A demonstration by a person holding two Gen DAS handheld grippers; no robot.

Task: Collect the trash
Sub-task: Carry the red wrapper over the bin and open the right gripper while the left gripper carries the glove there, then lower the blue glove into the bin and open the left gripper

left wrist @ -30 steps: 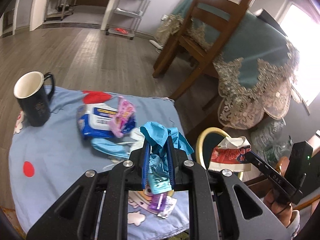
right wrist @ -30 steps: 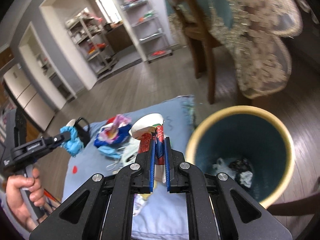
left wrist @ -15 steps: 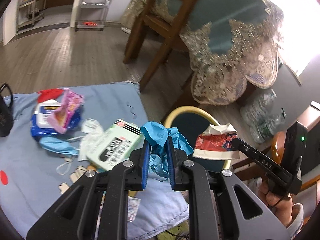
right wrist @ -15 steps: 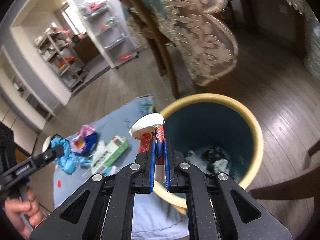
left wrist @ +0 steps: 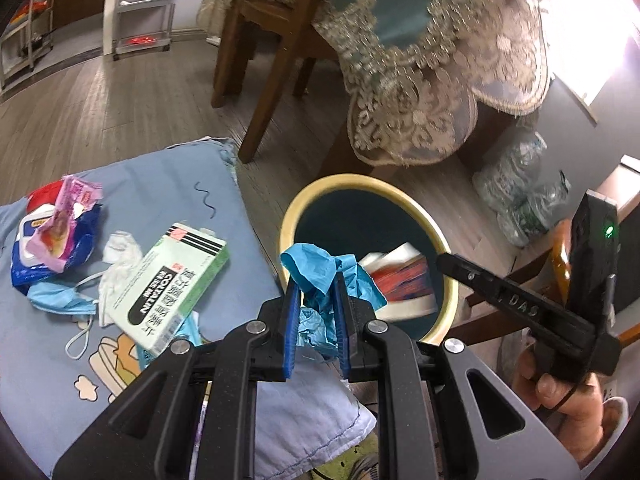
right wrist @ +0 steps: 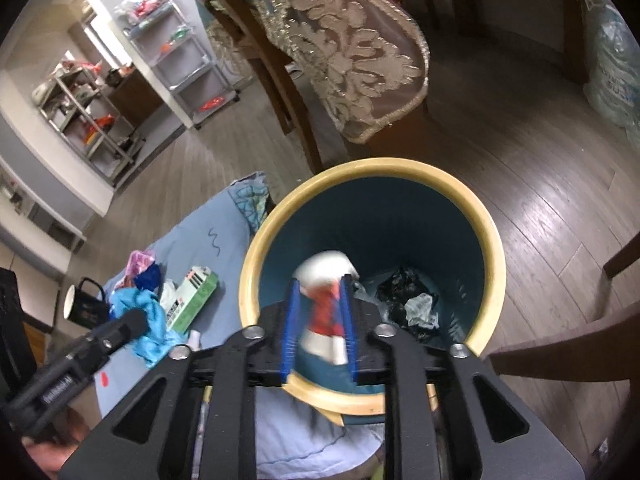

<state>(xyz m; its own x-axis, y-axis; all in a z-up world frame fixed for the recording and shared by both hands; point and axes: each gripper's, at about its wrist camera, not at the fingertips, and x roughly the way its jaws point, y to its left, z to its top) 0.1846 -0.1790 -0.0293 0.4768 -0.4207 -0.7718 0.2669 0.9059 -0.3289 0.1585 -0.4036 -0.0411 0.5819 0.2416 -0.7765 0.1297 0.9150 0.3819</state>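
Observation:
My left gripper (left wrist: 316,280) is shut on a crumpled blue glove (left wrist: 316,268) and holds it at the near rim of the yellow-rimmed teal trash bin (left wrist: 444,236). My right gripper (right wrist: 320,292) is open over the bin (right wrist: 484,216); the red and white paper cup (right wrist: 326,316) is blurred between its spread fingers, dropping into the bin. The cup also shows in the left wrist view (left wrist: 400,280) inside the bin. Dark and white trash (right wrist: 408,304) lies at the bin's bottom.
On the blue cloth (left wrist: 132,200) lie a green and white box (left wrist: 176,284), a white tissue (left wrist: 120,252), a blue face mask (left wrist: 60,304) and a wipes pack with a pink wrapper (left wrist: 56,236). A black mug (right wrist: 84,304) stands farther left. A wooden chair (left wrist: 272,40) and lace-draped table (left wrist: 432,92) stand behind the bin.
Both grippers moved right to the bin. My right gripper opened and let go of the paper cup, which is falling into the bin. My left gripper still holds the glove.

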